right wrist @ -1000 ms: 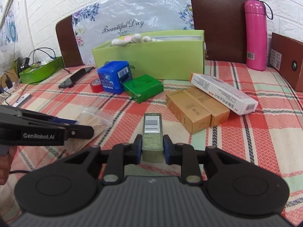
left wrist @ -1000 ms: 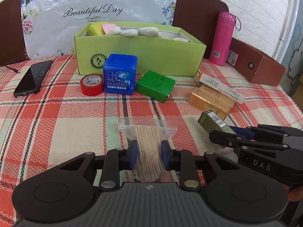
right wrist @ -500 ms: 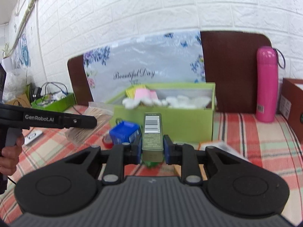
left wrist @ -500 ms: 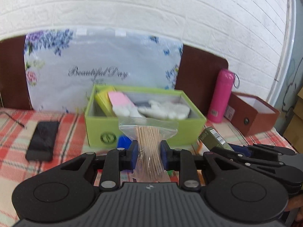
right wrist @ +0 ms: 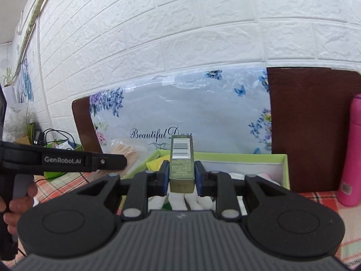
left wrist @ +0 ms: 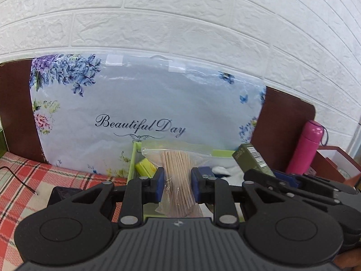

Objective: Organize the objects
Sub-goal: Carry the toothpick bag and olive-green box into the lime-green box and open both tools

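My left gripper [left wrist: 176, 184] is shut on a clear zip bag of wooden sticks [left wrist: 178, 176] and holds it up over the near left part of the open green box [left wrist: 133, 158]. My right gripper [right wrist: 181, 177] is shut on a small olive-green carton with a barcode [right wrist: 181, 162] and holds it above the same green box [right wrist: 284, 169], where white items [right wrist: 180, 201] and a yellow pack [right wrist: 155, 164] lie. The carton [left wrist: 252, 160] and the right gripper also show at the right of the left wrist view. The left gripper's arm [right wrist: 67, 159] shows at the left of the right wrist view.
A floral "Beautiful Day" bag [left wrist: 140, 113] leans on a brown board behind the box. A pink flask [right wrist: 352, 149] stands to the right, beside a brown open box [left wrist: 334, 167]. A black phone [left wrist: 65, 195] lies on the plaid cloth [left wrist: 20, 180] at left.
Both grippers have risen off the table with their loads and moved forward, from near the table's front to over the green box. The table items have dropped out of view.
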The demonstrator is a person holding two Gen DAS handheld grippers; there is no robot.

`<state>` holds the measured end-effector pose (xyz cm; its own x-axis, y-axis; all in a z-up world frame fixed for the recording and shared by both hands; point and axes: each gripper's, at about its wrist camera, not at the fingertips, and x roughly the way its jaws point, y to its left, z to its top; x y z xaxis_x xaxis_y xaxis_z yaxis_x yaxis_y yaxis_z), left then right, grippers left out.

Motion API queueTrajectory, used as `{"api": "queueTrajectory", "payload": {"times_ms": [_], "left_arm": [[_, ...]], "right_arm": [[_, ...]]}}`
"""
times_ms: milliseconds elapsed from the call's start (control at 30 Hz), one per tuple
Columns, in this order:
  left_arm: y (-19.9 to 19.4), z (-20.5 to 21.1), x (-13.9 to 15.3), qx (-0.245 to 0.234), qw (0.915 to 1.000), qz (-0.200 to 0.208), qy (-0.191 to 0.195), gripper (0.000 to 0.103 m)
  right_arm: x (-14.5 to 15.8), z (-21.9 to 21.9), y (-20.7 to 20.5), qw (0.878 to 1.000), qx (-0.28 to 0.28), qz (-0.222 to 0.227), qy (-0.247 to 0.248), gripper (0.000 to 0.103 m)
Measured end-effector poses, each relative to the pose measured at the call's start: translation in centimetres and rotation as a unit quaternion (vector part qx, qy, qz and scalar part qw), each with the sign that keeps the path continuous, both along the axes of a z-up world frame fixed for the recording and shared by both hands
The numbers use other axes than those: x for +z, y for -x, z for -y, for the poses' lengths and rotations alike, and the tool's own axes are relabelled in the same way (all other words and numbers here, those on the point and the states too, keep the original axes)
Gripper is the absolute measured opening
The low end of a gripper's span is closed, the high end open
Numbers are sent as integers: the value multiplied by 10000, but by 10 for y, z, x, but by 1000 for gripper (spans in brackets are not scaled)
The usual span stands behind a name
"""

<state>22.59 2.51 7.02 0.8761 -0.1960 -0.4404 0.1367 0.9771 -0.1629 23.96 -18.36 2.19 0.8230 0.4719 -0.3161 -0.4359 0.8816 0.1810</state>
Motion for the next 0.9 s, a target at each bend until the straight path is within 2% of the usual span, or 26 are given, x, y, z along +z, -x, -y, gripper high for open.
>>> {"api": "queueTrajectory", "payload": {"times_ms": [133,167,233,267,300,367,467,600,700,767,800,900], "left_arm": [[-19,-3,-8,178,9998,-35,11,26],[-22,-3,-12,189,9998,-21,-21,27],[-26,-2,-23,235,9995,-73,-212,42],[-25,-3,-28,264,9992,-100,-282,54],[-22,-4,-33,275,9991,-74,-300,58],[-17,-7,-41,269,9993,-53,-241,60],[-18,-8,-46,326,9991,-197,-175,68],[-14,-5,-42,354,9989,-225,-190,71],[-3,-2,-30,347,9991,-94,-234,74],[7,2,-21,356,9988,-30,-337,77],[14,5,-17,387,9984,-33,-414,80],[32,13,-9,433,9974,-1,-575,80]], "right_arm": [[-19,-17,-26,9997,-62,-214,33,23],[-26,-21,-32,9994,-9,-337,64,36],[-37,-27,-35,9983,-60,-473,332,58],[-41,-27,-31,9981,-102,-385,461,58],[-44,-26,-26,9981,-108,-268,546,59],[-47,-22,-19,9974,-197,-143,675,69],[-49,-18,-18,9965,-281,-183,771,80],[-43,-15,-14,9963,-329,-166,773,83],[-30,-11,-3,9973,-353,27,647,93],[-20,-8,9,9972,-391,215,603,103],[-16,-5,16,9970,-405,311,586,103],[-8,4,37,9971,-384,451,479,103]]}}
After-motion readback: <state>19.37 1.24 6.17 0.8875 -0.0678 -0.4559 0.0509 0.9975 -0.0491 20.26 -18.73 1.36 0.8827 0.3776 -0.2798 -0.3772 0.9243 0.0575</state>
